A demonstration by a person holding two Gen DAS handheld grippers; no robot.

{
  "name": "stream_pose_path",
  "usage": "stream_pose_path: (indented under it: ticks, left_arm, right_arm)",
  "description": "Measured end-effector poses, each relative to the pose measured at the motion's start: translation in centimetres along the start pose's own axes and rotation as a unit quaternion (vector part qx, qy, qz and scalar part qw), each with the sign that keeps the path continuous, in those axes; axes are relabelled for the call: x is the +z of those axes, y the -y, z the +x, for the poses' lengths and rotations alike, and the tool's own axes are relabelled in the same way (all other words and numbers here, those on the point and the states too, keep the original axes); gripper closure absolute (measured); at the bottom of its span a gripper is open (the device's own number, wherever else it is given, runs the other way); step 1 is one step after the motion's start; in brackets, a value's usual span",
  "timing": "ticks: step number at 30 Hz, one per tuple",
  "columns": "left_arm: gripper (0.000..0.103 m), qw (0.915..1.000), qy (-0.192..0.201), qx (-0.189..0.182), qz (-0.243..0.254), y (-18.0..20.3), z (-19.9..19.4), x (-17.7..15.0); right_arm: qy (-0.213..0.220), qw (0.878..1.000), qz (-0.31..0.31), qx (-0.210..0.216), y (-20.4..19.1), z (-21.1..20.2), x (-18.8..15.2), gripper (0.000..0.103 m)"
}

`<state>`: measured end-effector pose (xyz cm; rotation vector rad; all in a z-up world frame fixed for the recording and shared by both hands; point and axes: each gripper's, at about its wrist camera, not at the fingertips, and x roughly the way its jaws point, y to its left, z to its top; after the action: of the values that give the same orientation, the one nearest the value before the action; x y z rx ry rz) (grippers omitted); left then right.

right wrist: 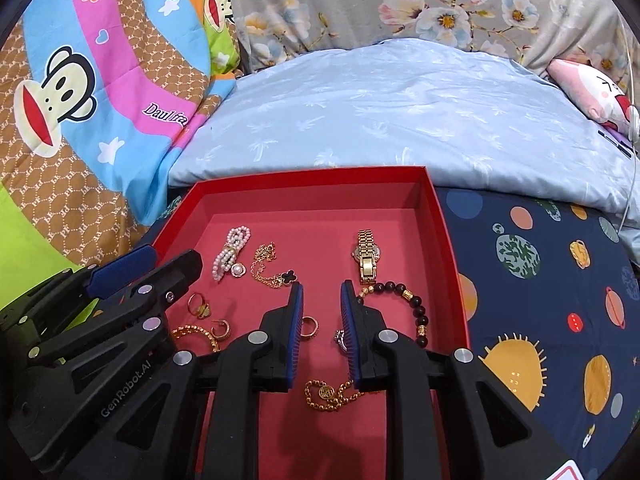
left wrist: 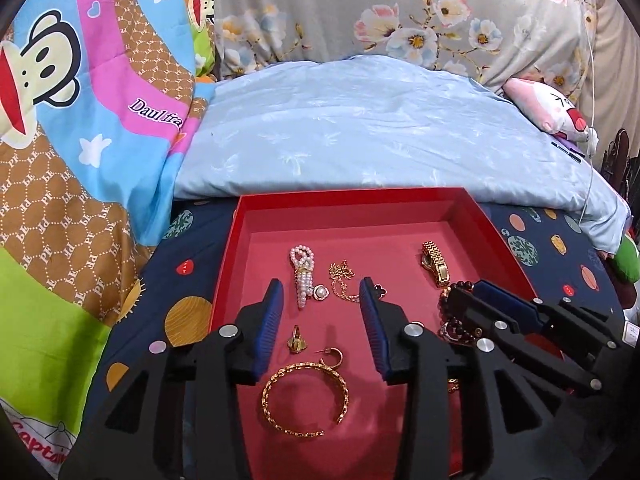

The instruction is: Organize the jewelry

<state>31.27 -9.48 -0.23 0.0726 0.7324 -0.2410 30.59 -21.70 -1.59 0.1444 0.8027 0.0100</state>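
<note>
The red tray (left wrist: 256, 216) lies on the bed in the lower middle of both views and holds all the jewelry. The gold bangle (left wrist: 305, 398), biggest piece, is stiff and open on one side, probably light and slippery; I would take it across the band, not at the ends. It lies low in the left wrist view, just under the left gripper (left wrist: 322, 292), whose jaws stand wide apart and hold nothing. The dark bead bracelet (right wrist: 404, 300) is soft and will hang; it lies just right of the right gripper (right wrist: 320, 292), also spread and holding nothing. The gold watch (right wrist: 367, 256) is heavier, above it. The thin gold chain (left wrist: 342, 284) tangles easily.
</note>
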Motion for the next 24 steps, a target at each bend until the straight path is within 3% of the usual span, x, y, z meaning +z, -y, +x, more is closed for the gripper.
stream_pose_path:
  ticks: [7, 17, 19, 20, 24]
  left_arm:
    - [0.065, 0.9999, 0.007, 0.005, 0.006, 0.5, -1.6, -0.2]
    - [0.065, 0.9990, 0.023, 0.032, 0.019, 1.1, -5.8, -2.4]
    - [0.058, 0.9987, 0.025, 0.042, 0.014, 1.0, -6.5, -3.0]
    - [0.050, 0.9985, 0.026, 0.047, 0.012, 0.9, -6.7, -3.3]
    - [0.035, 0.9975, 0.028, 0.066, -0.002, 0.3, -7.7, -4.8]
  right_arm:
    - [0.012, 1.000, -0.003, -0.017, -0.2, -1.8, -0.4, 0.077]
    - [0.040, 0.997, -0.008, -0.070, -0.8, -6.5, -3.0, 0.056]
    - [0.044, 0.996, -0.006, -0.079, -0.8, -7.3, -3.6, 0.054]
    - [0.045, 0.996, -0.005, -0.081, -0.7, -7.7, -4.0, 0.053]
    - [0.046, 0.995, 0.009, -0.083, -0.1, -8.8, -5.5, 0.040]
